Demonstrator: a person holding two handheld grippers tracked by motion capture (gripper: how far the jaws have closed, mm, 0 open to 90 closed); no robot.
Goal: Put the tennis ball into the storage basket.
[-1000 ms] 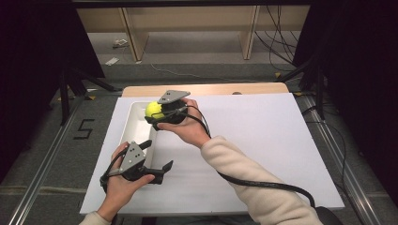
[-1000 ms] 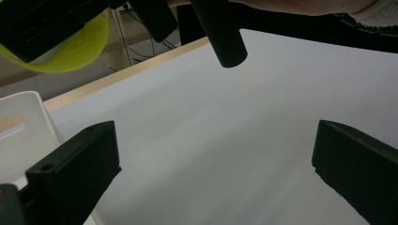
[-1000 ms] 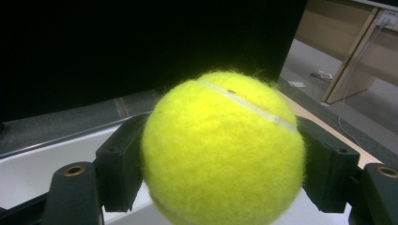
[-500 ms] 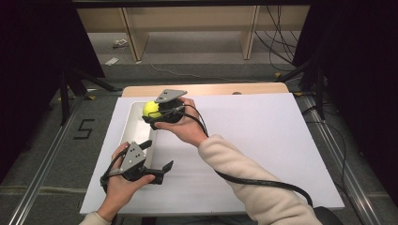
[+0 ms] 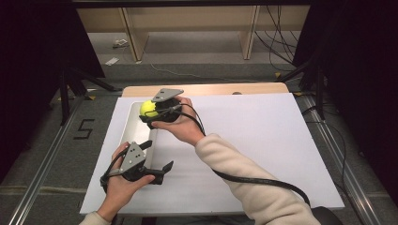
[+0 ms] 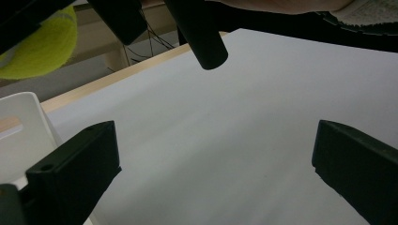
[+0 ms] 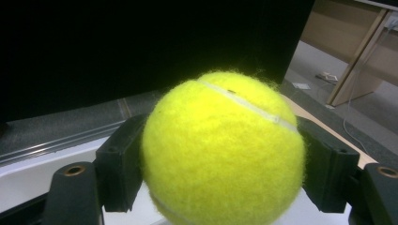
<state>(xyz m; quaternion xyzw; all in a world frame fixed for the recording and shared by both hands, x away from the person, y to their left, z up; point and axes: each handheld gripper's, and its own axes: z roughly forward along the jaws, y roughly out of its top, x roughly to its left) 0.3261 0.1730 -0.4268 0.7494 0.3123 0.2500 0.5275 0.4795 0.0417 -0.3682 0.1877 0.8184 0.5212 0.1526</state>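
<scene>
A yellow tennis ball point(image 5: 148, 108) is clamped between the jaws of my right gripper point(image 5: 151, 114), held in the air over the far end of a narrow white tray point(image 5: 133, 133). In the right gripper view the ball point(image 7: 223, 150) sits tight between both black pads point(image 7: 119, 168). My left gripper point(image 5: 156, 155) rests low at the tray's near end, its jaws wide apart with nothing between them. In the left gripper view its gripper point(image 6: 213, 164) points across the bare white board, with the ball point(image 6: 42, 47) at the upper left and a tray corner point(image 6: 23, 126) beside the left jaw.
A large white board point(image 5: 263, 140) covers the table, and a strip of wooden tabletop point(image 5: 211, 89) shows along its far edge. A black cable point(image 5: 253, 180) trails from the right gripper over the sleeve. Metal rails and grey floor lie on either side.
The right gripper has drifted slightly to the left with the ball still in it. The left gripper has stayed in place.
</scene>
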